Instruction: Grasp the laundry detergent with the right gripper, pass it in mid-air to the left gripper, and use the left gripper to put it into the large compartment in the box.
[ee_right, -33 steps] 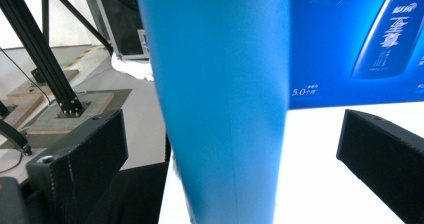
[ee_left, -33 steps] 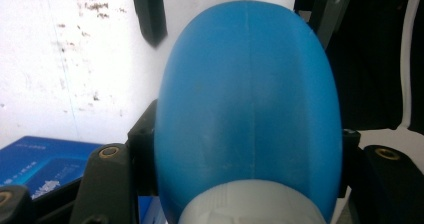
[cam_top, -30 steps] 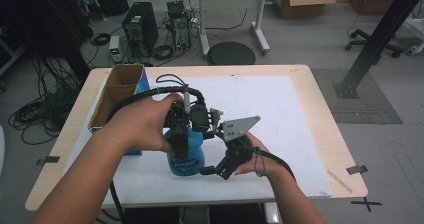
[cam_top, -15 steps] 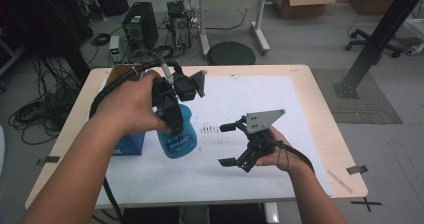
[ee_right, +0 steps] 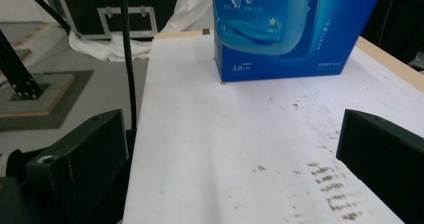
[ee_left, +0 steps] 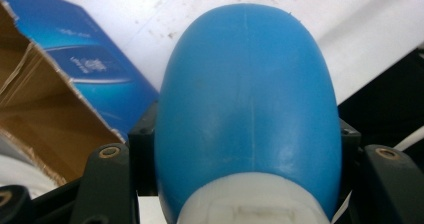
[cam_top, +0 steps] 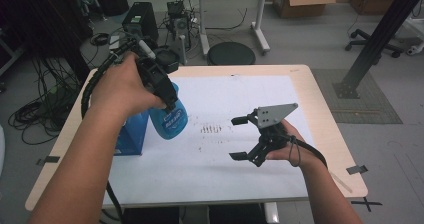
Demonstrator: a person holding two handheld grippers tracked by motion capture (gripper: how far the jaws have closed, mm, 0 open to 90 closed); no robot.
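High view: the left gripper [cam_top: 167,101] was clamped on the blue bottle [cam_top: 169,118], held above the counter's [cam_top: 320,99] left side beside the blue box [cam_top: 131,134]; open white paper [cam_top: 240,99] lay rightward. The right gripper [cam_top: 241,138] stood apart, empty. Left gripper view: the bottle [ee_left: 250,109] was smooth, rounded, white-collared.

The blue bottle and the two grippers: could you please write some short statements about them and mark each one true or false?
1. The left gripper is shut on the blue bottle. True.
2. The blue bottle stands on the white sheet. False: it hangs in the air, above the table.
3. The right gripper has its jaws open with nothing between them. True.
4. The blue box lies on the right side of the table. False: it is at the left side, beside the bottle.
5. The blue box is open at the top. True: the right gripper view shows its torn upper edge.
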